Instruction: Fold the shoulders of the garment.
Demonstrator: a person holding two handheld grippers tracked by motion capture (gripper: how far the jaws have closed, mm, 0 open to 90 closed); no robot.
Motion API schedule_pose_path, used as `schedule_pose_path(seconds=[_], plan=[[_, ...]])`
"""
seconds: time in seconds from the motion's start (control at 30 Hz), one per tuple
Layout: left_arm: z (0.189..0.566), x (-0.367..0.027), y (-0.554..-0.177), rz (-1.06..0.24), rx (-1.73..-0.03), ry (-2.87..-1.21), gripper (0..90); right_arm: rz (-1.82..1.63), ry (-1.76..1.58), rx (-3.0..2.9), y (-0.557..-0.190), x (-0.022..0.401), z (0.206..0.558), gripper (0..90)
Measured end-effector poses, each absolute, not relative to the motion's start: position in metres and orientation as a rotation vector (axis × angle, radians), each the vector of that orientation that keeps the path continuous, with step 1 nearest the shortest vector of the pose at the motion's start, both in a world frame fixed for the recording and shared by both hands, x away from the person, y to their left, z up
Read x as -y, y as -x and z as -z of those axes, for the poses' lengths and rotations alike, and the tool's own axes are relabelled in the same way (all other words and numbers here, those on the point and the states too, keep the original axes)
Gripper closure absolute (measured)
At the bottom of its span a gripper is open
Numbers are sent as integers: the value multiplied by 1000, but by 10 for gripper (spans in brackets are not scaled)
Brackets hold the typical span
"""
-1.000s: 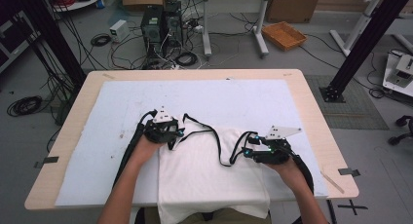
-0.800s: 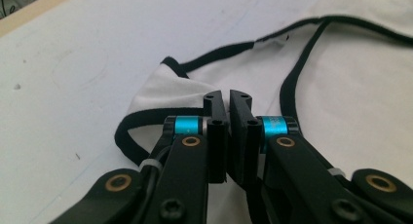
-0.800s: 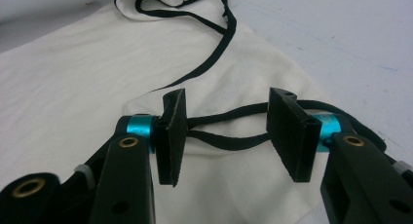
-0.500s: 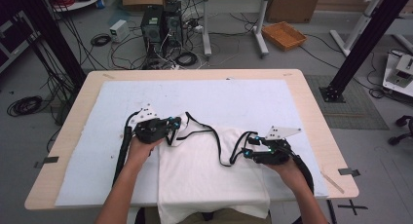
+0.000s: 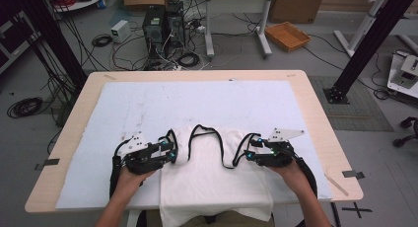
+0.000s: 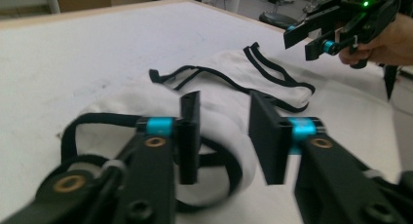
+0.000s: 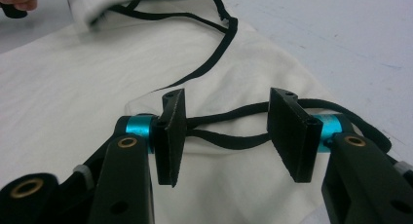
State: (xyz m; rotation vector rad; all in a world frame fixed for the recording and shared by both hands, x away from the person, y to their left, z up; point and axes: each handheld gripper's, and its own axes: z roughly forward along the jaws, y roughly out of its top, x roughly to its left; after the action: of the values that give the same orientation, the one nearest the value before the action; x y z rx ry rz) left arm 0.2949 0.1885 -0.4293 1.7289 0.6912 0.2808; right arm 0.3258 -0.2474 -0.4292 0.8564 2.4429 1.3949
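A white sleeveless top (image 5: 212, 177) with black trim lies on the white-covered table (image 5: 315, 113), its hem hanging over the near edge. My left gripper (image 5: 171, 153) sits at the top's left shoulder. Its jaws have just been opening, and in the left gripper view (image 6: 225, 136) a rolled fold of cloth (image 6: 146, 100) with a black strap lies between and beyond them, unpressed. My right gripper (image 5: 249, 155) rests at the right shoulder with its jaws apart (image 7: 226, 131). Two black straps (image 7: 229, 139) run across the gap on the cloth, and the pads stand clear of them.
The white cover (image 5: 197, 103) stretches bare toward the far edge. Beyond the table are computer towers (image 5: 162, 24), tangled cables, a wicker basket (image 5: 287, 36), a second table's legs and black frame posts (image 5: 365, 44).
My left gripper has pulled back toward the near edge and a little left, and its jaws have parted. The top's left shoulder now lies bunched at its tips. The right gripper has stayed put.
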Motion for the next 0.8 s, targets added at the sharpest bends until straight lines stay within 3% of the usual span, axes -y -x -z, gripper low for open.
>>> schedule_pose_path(seconds=[0.1, 0.47, 0.57, 0.63, 0.67, 0.73, 0.8], plan=[[427, -191, -293, -309, -723, -1723, 489, -1393, -859, -2442, -326, 247, 429, 495], [439, -145, -290, -371, -524, -1956, 502, -1403, -735, -2518, -317, 226, 431, 502], [446, -138, -296, -408, -532, -2041, 592, -1417, -691, -2541, -314, 219, 431, 511], [450, -134, -298, -437, -568, -2096, 699, -1400, -661, -2571, -312, 214, 433, 521], [449, -132, -299, -451, -576, -2110, 805, -1365, -626, -2583, -311, 207, 436, 534], [450, -131, -298, -477, -590, -2122, 841, -1340, -616, -2585, -310, 202, 438, 545], [449, -133, -298, -481, -604, -2099, 872, -1269, -567, -2585, -309, 194, 441, 626]])
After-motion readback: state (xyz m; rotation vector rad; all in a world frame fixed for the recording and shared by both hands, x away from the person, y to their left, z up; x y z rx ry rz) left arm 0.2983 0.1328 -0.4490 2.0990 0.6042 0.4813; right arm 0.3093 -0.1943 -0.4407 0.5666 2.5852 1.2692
